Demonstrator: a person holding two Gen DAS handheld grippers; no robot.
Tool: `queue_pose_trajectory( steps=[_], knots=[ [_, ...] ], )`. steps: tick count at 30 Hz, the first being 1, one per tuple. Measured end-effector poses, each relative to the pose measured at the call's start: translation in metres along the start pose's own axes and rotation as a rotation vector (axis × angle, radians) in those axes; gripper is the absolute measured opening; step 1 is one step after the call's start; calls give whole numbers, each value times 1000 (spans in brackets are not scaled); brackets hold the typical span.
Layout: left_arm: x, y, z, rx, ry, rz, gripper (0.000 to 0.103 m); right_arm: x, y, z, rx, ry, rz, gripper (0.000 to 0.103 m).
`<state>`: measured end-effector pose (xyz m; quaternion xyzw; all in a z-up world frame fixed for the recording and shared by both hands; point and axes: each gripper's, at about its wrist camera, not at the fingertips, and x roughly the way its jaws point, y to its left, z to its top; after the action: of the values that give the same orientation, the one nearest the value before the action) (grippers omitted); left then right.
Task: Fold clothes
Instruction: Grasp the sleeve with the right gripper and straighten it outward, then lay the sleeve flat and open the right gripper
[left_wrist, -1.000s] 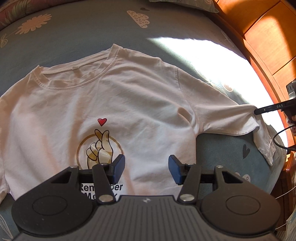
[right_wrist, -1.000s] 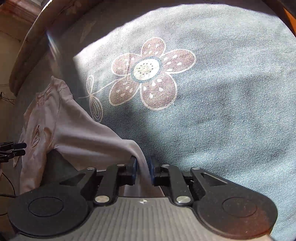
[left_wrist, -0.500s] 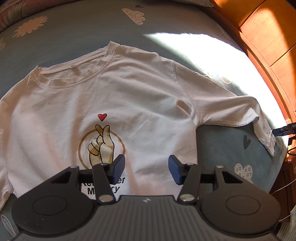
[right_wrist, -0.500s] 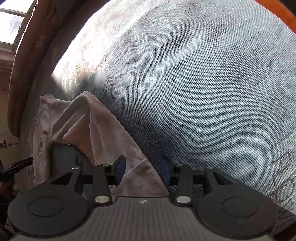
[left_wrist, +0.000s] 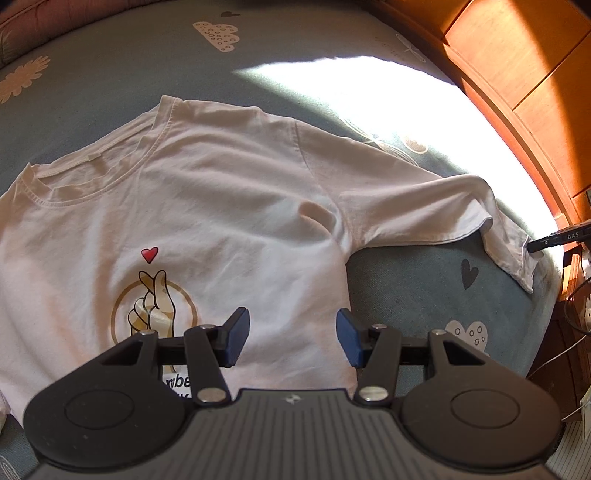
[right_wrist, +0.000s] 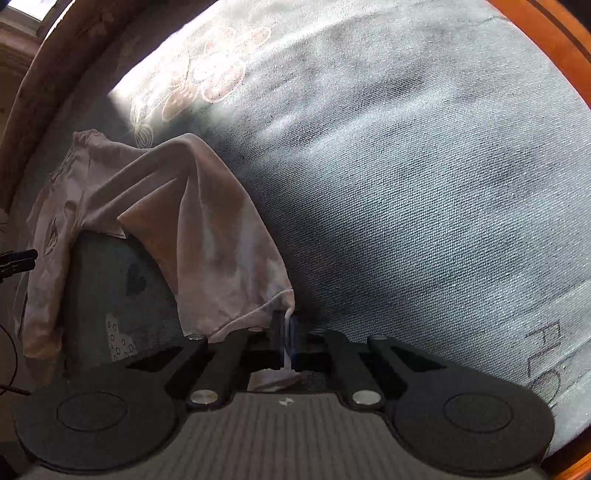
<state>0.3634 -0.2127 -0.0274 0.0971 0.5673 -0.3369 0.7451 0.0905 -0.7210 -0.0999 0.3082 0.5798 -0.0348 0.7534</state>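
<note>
Right wrist view: your right tool has just clamped the sleeve hem; left tool hovers released; next, carry sleeve across the T-shirt.

The T-shirt runs off the left wrist view's left edge, and the left gripper hides its hem and most of the black print lettering. In the right wrist view the sleeve hem vanishes between the right gripper's closed pads; the flower print near the bedspread's far edge is blurred.
</note>
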Motion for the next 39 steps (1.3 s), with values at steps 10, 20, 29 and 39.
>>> queue_pose_trajectory(
  steps=[10, 20, 29, 39],
  knots=[
    [-8, 15, -3, -77, -26, 3, 53, -40, -19, 47, 15, -69, -318, 19],
    [-21, 30, -15, -122, -51, 25, 53, -42, -11, -41, 459, -308, -101, 46],
    [-19, 29, -14, -107, -38, 28, 54, 4, -29, -114, 921, -621, 51, 40],
    [-23, 29, -13, -90, -58, 10, 54, -21, -5, -116, 889, -530, -203, 21]
  ],
)
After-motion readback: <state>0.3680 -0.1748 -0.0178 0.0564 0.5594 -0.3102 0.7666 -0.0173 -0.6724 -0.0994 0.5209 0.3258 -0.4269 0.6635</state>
